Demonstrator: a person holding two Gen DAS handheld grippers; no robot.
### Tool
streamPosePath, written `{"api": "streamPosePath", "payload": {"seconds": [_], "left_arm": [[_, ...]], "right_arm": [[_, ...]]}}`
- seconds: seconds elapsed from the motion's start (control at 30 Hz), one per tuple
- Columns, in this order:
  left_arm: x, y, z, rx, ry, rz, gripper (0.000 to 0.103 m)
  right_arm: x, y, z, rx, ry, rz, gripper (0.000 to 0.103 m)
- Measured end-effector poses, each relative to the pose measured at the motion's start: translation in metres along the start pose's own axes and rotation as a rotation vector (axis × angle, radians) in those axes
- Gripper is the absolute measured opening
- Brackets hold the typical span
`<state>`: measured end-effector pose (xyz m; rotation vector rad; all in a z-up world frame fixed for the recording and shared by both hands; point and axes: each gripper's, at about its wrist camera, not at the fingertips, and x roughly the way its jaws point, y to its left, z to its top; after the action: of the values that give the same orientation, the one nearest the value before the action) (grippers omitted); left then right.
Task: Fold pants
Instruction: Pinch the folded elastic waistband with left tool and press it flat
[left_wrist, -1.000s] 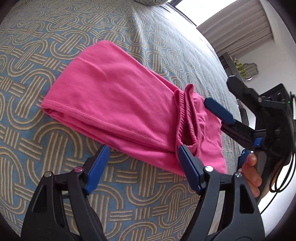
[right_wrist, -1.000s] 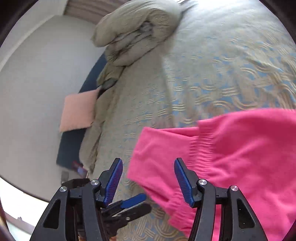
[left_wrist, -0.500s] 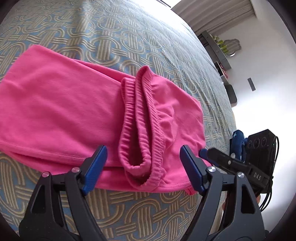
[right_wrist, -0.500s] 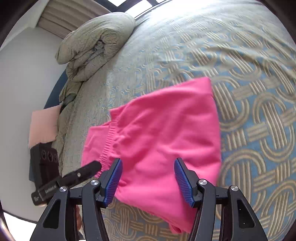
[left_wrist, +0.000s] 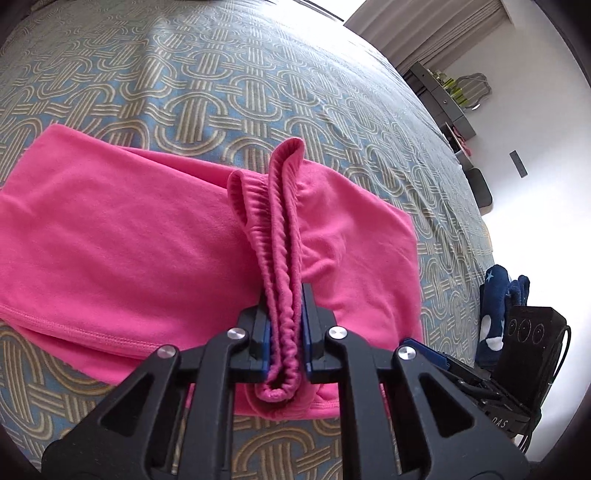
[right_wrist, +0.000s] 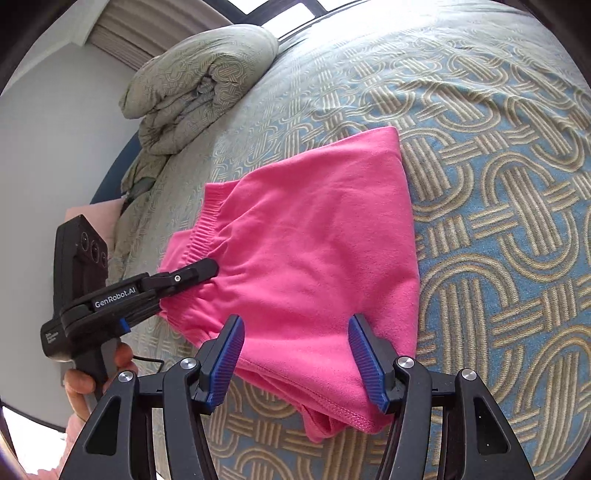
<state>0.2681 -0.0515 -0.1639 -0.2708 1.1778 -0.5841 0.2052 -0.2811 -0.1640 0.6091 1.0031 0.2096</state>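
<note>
The left gripper (left_wrist: 286, 332), jaws just closed, pinches the pink pants' (left_wrist: 129, 240) ribbed waistband (left_wrist: 280, 229) mid-frame. The right gripper (right_wrist: 295, 354) gapes over their near hem. Patterned bedspread (right_wrist: 498, 184) lies open upper right.

Patterned bedspread (right_wrist: 498, 184), rolled duvet (right_wrist: 199, 85)

left gripper (left_wrist: 286, 328): I've just closed its jaws; half a second ago they stood wide with the waistband (left_wrist: 282, 258) between them, now the pads pinch that ribbed band at its near end.
waistband: squeezed from a loose loop into a narrow upright ridge.
right gripper (right_wrist: 295, 360): I brought it from past the left end of the pants (right_wrist: 314, 258) over to their near hem; jaws same width, straddling that edge, not pressing.
</note>
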Motion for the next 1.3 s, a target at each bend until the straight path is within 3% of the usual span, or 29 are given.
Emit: {"api": "streamPosePath", "payload": {"seconds": [0.17, 0.3, 0.43, 0.57, 0.7, 0.93, 1.07, 1.3], "left_arm": [[-0.014, -0.009, 0.006, 0.028, -0.046, -0.010, 0.014], [-0.035, -0.011, 0.014, 0.058, -0.082, -0.013, 0.014], [-0.064, -0.005, 0.024, 0.113, -0.161, 0.057, 0.014], [-0.084, 0.030, 0.035, 0.078, -0.181, 0.116, 0.014], [-0.090, 0.070, 0.037, 0.033, -0.168, 0.203, 0.014], [-0.069, 0.114, 0.030, -0.030, -0.097, 0.224, 0.014], [-0.069, 0.115, 0.030, -0.021, -0.104, 0.212, 0.014], [-0.088, 0.114, 0.040, 0.016, -0.134, 0.212, 0.014]], "right_arm": [[-0.007, 0.010, 0.001, -0.027, -0.008, -0.064, 0.060], [-0.018, 0.018, 0.003, -0.051, -0.061, -0.105, 0.068], [-0.030, 0.021, 0.010, -0.040, -0.098, -0.100, 0.070], [-0.033, 0.025, 0.013, -0.054, -0.105, -0.100, 0.070], [-0.020, 0.037, 0.015, -0.097, -0.066, -0.133, 0.070], [0.019, 0.068, 0.011, -0.251, 0.021, -0.344, 0.070], [0.034, 0.065, 0.015, -0.217, 0.078, -0.312, 0.070], [0.037, 0.057, 0.017, -0.159, 0.095, -0.282, 0.070]]}}
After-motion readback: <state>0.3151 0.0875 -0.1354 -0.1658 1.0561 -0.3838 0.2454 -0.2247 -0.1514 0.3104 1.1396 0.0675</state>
